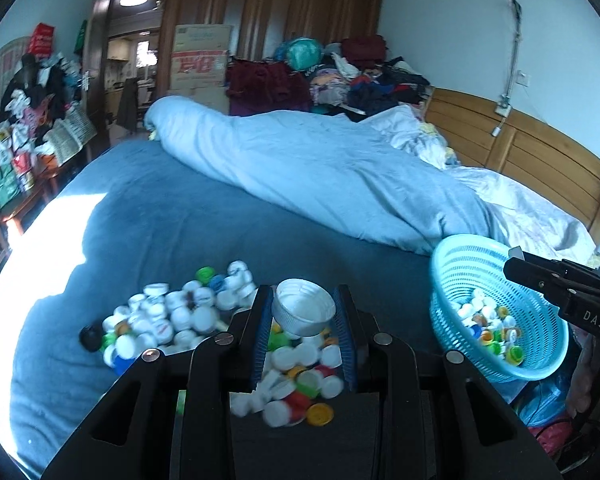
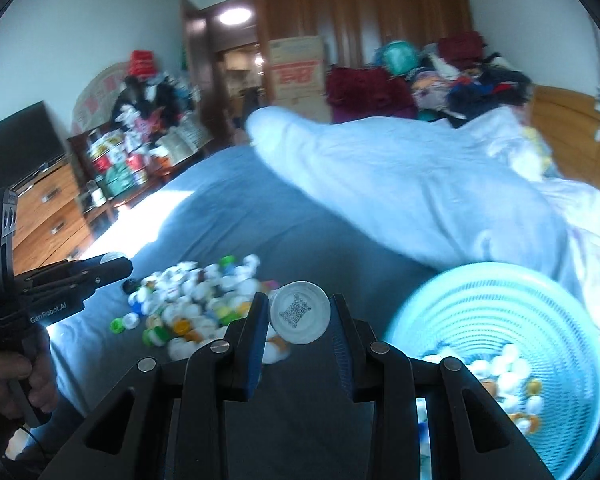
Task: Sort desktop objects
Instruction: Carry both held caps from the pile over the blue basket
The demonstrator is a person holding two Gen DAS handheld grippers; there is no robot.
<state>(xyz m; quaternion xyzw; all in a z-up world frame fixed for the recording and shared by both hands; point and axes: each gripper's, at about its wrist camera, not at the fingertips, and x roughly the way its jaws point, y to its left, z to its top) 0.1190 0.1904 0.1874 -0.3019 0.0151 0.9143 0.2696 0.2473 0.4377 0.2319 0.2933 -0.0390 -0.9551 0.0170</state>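
A blue-sheeted bed (image 1: 172, 216) carries a heap of bottle caps (image 1: 172, 316) near its front edge, a blue basket (image 1: 496, 308) tilted toward its right edge. Each hand-held gripper, left (image 1: 304, 314) and right (image 2: 299, 314), is clenched on a white cap: open side up (image 1: 303, 307), code-printed top up (image 2: 300, 312).

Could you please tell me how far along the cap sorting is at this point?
Partly done. The blue basket already holds a layer of caps. In hand: the left gripper clamps a white cap, and the right gripper clamps a white cap with a printed code. Left: the large cap pile on the bed.
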